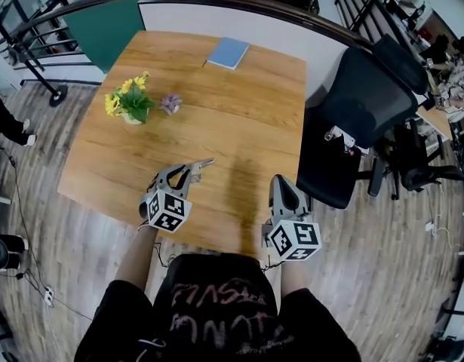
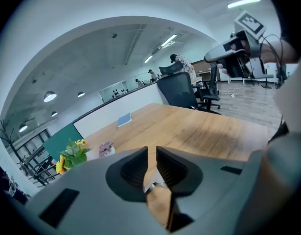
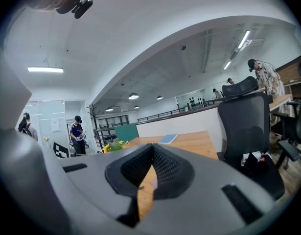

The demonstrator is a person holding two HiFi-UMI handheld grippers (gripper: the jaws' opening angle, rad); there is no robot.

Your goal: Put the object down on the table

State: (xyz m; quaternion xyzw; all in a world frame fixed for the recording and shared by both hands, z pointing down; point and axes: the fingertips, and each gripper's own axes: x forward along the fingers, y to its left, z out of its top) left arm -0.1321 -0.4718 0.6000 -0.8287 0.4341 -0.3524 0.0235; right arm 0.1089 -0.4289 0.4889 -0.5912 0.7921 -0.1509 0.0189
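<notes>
Over the wooden table [image 1: 239,119], the left gripper [image 1: 194,170] is clamping a thin silvery object [image 1: 204,162] above its near part, while the right gripper [image 1: 281,181] is hovering alongside, jaws pressed together.

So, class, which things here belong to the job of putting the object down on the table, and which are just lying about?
Part of the job:
- left tool, closed on a thin silver object
- wooden table

Just lying about:
- yellow flowers in a pot
- small purple flower
- blue notebook
- black office chair
- right tool, shut and empty
</notes>
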